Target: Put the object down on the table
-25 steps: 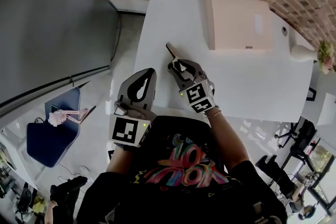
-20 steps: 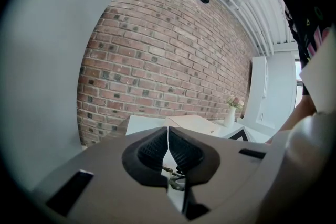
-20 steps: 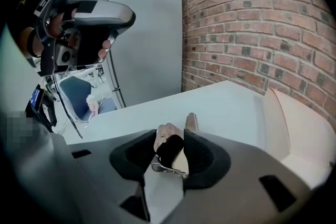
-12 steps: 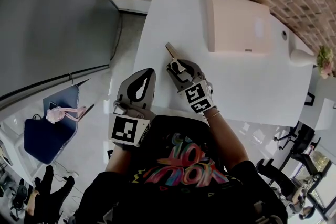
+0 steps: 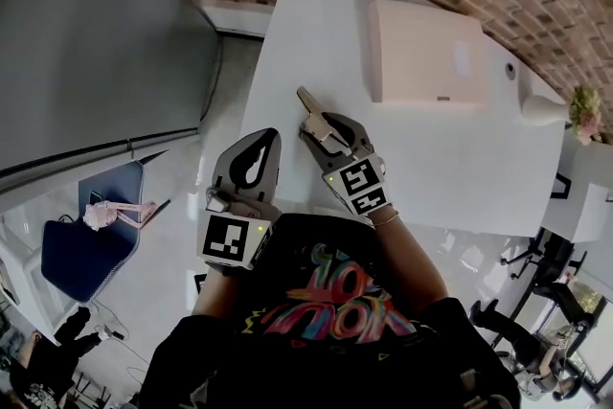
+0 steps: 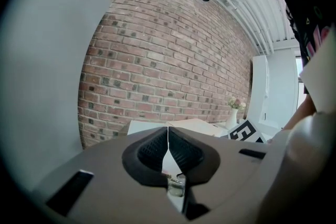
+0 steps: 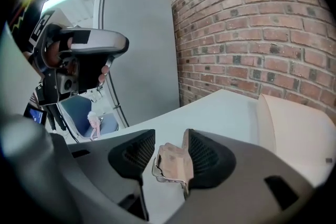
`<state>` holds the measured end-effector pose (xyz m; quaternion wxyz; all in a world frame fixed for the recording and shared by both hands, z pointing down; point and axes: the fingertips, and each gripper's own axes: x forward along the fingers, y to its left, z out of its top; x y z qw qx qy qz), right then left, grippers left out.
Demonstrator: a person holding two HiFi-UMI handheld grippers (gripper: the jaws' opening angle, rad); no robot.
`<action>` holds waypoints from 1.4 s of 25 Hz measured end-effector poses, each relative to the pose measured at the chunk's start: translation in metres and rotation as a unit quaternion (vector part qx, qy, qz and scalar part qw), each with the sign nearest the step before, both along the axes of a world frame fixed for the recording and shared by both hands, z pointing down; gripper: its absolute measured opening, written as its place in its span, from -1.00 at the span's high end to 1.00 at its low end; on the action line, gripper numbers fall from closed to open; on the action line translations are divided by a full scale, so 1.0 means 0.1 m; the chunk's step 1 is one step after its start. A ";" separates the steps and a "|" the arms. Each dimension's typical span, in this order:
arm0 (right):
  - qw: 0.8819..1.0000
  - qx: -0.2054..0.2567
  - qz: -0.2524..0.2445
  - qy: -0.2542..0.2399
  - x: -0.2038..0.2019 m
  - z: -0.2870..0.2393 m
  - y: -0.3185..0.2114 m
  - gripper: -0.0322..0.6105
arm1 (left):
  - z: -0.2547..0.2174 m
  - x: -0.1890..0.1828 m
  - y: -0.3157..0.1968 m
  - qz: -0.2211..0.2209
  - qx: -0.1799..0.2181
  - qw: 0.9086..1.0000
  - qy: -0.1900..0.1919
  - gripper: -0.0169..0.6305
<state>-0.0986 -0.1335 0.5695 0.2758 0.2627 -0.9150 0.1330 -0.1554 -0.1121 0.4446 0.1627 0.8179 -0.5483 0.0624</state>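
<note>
Clip (image 7: pixel 173 162) sits between the spread jaws of the right hand-held gripper (image 5: pixel 316 122), which have just been opening. It leans on one pad and points to 11 o'clock over the counter (image 5: pixel 431 158). Release seems under way; next, withdraw without dragging it. The left hand-held gripper (image 6: pixel 168 149) is pressed together, empty.

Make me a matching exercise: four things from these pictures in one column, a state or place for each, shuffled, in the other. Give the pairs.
1 left gripper
2 right gripper
3 box
4 vase

A lies flat on the table
B jaws together, nothing between
C holds flowers, by the table's edge
D jaws apart, clip between them

Pairs: 1-B, 2-D, 3-A, 4-C. The right gripper's jaws have just been opening.
</note>
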 end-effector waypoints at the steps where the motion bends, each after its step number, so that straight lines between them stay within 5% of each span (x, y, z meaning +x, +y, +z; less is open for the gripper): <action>1: 1.000 0.002 0.003 -0.004 0.01 -0.05 -0.01 0.29 | -0.03 0.00 -0.01 0.000 0.003 1.000 -0.002 0.87; 13: 0.996 0.029 0.018 -0.088 0.16 -1.02 -0.07 0.23 | -0.49 0.14 -0.11 0.010 0.055 0.998 -0.009 0.86; 27: 0.973 0.124 0.055 -0.188 0.55 -2.34 0.03 0.50 | -1.12 0.40 -0.09 0.059 0.119 0.991 -0.005 0.87; 35: 0.964 0.177 0.081 -0.178 0.81 -2.66 0.21 0.74 | -1.30 0.62 -0.01 0.083 0.141 0.986 0.020 0.86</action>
